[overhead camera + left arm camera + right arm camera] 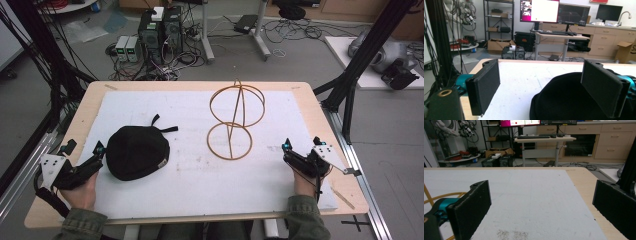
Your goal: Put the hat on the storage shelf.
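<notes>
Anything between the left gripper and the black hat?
Nothing visible. The left gripper sits right beside the black hat, jaws open. The wire stand is off to the hat's far side.

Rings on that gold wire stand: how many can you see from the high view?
3: on the gold wire stand, one flat ring on the white mat, and two crossed rings forming the sphere above it.

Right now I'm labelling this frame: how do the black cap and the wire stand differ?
The black cap is solid, soft and dark; the wire stand is an open golden frame of rings. The cap lies low by the left claw; the stand rises taller, mid-table. Both sit on the white mat, ungrasped.
</notes>
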`<state>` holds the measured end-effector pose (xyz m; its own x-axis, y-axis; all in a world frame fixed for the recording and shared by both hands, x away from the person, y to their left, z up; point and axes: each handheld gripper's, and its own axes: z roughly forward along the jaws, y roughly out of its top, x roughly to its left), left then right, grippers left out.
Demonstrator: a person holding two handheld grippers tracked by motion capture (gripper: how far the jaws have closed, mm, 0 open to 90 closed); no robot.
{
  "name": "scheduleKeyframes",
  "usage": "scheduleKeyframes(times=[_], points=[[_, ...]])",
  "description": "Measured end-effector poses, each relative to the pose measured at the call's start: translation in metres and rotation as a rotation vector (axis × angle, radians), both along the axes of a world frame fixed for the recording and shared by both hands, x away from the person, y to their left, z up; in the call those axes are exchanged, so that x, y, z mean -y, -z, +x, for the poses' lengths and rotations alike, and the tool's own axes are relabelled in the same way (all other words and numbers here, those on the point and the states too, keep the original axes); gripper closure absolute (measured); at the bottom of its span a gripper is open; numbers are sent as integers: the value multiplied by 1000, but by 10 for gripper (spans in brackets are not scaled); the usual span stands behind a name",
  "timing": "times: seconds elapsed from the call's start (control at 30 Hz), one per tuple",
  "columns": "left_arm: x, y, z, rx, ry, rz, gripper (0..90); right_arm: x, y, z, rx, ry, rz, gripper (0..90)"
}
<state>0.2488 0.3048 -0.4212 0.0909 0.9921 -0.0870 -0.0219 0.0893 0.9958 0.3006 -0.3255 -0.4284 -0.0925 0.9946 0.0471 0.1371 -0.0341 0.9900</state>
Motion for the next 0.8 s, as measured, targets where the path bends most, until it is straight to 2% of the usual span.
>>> scheduleKeyframes(times=[0.1,0.27,0.8], points=[[0,0,0,1,2,-4,165,1,0,0,2,5,11,9],[0,0,0,14,9,-13,171,2,-1,-1,6,6,0,9],[-3,0,-1,19,4,-52,153,3,0,0,2,7,3,9]])
